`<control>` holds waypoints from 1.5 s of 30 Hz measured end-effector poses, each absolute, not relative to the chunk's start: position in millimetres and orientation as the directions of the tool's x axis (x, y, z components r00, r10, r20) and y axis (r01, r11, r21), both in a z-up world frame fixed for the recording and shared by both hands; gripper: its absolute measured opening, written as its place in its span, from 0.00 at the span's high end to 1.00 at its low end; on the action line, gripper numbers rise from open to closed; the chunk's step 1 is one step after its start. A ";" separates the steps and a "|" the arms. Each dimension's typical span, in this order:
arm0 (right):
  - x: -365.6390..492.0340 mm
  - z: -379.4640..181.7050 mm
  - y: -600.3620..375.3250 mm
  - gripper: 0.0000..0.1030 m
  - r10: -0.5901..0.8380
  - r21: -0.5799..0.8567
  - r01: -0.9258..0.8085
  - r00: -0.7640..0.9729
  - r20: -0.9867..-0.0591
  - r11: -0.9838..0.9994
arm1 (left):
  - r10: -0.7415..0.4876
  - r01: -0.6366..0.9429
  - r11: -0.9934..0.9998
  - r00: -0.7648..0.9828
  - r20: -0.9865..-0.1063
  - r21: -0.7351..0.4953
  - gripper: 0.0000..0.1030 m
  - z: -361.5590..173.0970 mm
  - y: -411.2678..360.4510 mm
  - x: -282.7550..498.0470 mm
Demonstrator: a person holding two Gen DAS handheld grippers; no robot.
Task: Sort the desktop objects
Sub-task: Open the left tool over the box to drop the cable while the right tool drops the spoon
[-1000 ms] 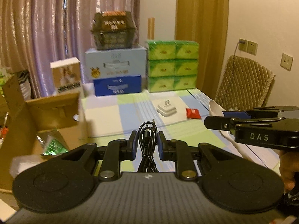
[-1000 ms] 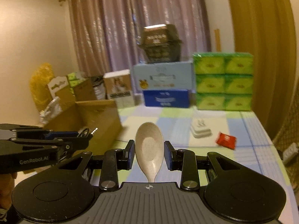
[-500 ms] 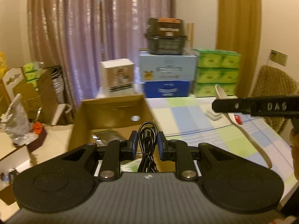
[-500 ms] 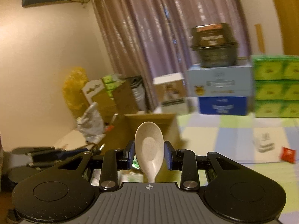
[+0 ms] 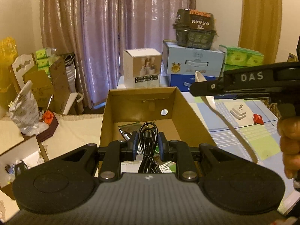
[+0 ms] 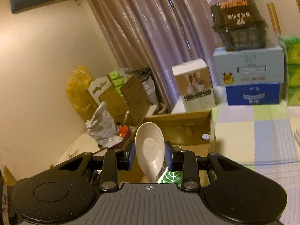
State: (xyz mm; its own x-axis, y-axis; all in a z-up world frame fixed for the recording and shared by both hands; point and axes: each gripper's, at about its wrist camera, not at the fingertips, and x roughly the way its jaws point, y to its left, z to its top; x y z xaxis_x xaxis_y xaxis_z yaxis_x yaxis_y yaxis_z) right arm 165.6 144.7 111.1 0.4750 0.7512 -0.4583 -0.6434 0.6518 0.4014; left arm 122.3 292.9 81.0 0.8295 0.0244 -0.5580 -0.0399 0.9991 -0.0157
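the counter (image 5: 234, 136) has a checked cloth, and at its edge stands an open cardboard box (image 5: 150, 112), the likely place for sorted things. some packets already lie on its floor. the left tool (image 5: 148, 144) hangs over the box mouth with its jaws pressed together on a coiled black cable (image 5: 148, 146), so the cable is above the inside and, i judge, ready to be dropped. the right tool (image 6: 149, 155) is also closed, on a pale speckled spoon (image 6: 149, 148), bowl forward, over the near part of the same box. the two tools are close and could bump if both go down together. well apart on the cloth wait a white charger (image 5: 238, 112) and, just beside it, a small red packet (image 5: 258, 118).
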 end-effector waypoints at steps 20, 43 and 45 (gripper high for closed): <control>180.2 67.3 160.4 0.71 0.731 0.410 -0.621 0.445 -0.517 0.668 | 0.027 -0.102 0.990 0.807 -0.590 -0.095 0.75 46.1 319.6 157.8; 172.1 81.3 109.1 0.29 0.723 0.399 -0.611 0.491 -0.486 0.683 | 0.044 -0.095 0.994 0.804 -0.593 -0.054 0.68 58.1 300.9 135.0; 170.1 82.1 98.6 0.28 0.719 0.405 -0.602 0.496 -0.487 0.689 | 0.043 -0.088 0.995 0.804 -0.593 -0.048 0.65 60.5 295.2 133.2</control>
State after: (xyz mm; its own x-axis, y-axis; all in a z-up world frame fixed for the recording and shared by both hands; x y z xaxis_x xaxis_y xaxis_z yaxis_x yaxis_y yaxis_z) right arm 170.1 98.6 82.1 0.4955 0.7193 -0.4869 -0.6016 0.6886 0.4050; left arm 133.2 295.2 60.5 0.8040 0.0426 -0.5931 -0.0880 0.9950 -0.0478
